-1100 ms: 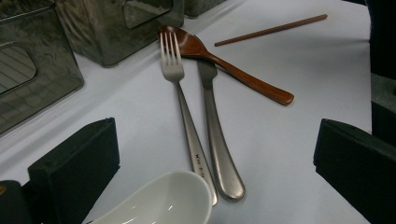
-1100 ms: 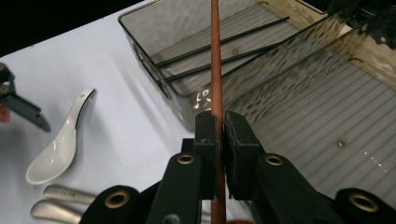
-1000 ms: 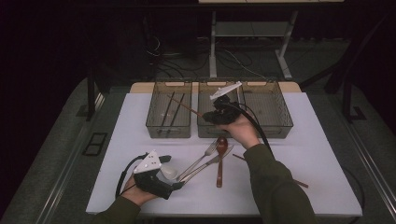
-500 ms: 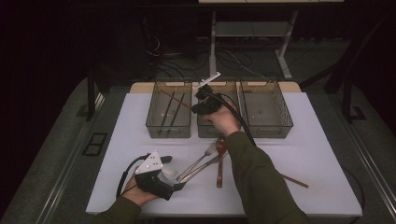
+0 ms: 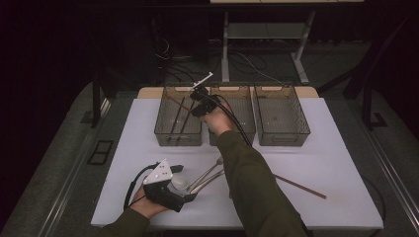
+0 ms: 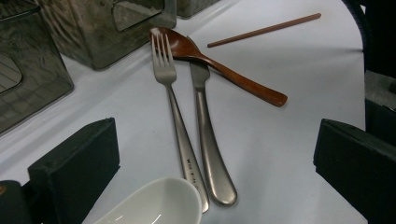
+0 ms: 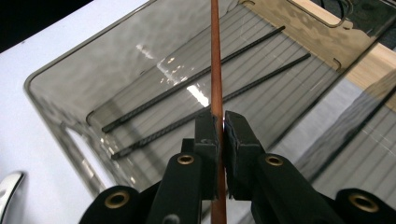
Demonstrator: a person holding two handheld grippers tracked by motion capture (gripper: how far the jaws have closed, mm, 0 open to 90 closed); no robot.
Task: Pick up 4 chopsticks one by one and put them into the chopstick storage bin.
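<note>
Swinging leftward from the middle bin, the right gripper (image 7: 220, 128) now hangs above the left bin (image 5: 178, 132), jaws clamped on a brown chopstick (image 7: 215, 60), probably to join the two black chopsticks (image 7: 196, 79) below. Left gripper (image 6: 210, 154) waits wide open, empty.

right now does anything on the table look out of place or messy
Slightly. One brown chopstick lies alone on the white table, far from its mate, which the right gripper holds over the left bin. The wooden spoon lies crossed under the fork and knife. Nothing looks spilled or damaged.
</note>
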